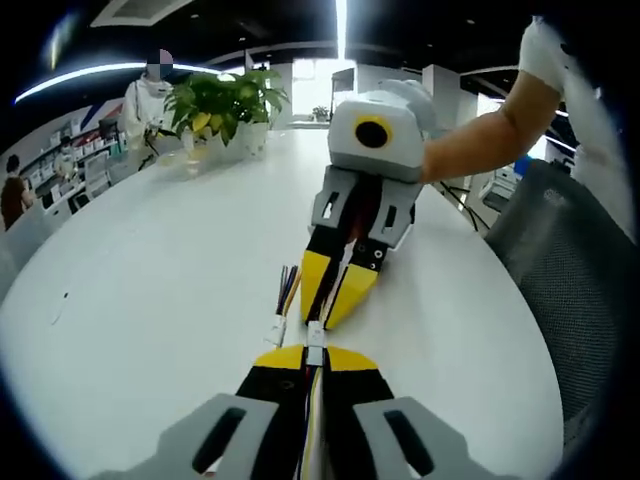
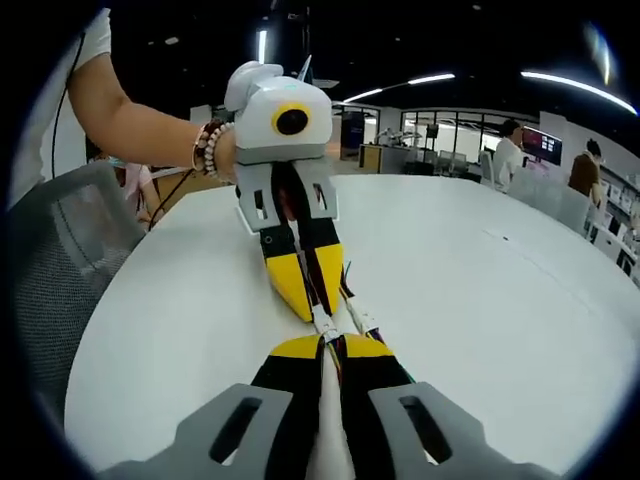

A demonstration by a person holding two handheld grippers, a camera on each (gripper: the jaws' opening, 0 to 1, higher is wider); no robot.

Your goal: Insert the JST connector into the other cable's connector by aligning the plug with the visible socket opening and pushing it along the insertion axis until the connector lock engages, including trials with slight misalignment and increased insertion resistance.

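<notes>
1. On the white table (image 1: 150, 300), the two grippers meet nose to nose, each holding one end of the cable joint between them.
2. From the left gripper view, the left gripper (image 1: 315, 352) rises from the bottom with its yellow-tipped jaws drawn together on a cable (image 1: 313, 420) that runs back between them; a small white JST connector (image 1: 315, 333) sits just past the tips.
3. Opposite it, the right gripper (image 1: 332, 300) comes in from above with its jaws also pressed close, its tips touching or nearly touching that same connector.
4. Whether plug and socket are fully seated is hard to judge — the joint is small and partly hidden by the yellow tips.
5. Beside the joint, to its left in this view, a second white connector (image 1: 276, 329) with a short bundle of dark and coloured wires (image 1: 287, 288) lies on the table.
6. From the right gripper view, the right gripper (image 2: 328, 345) is clamped on a pale cable (image 2: 328, 420), and the left gripper (image 2: 310, 300) faces it — the white connectors (image 2: 325, 322) lie between the two sets of tips.
7. Farther off, a potted plant (image 1: 225, 100) stands on the table, and a grey mesh chair (image 1: 570, 290) sits at its edge.
</notes>
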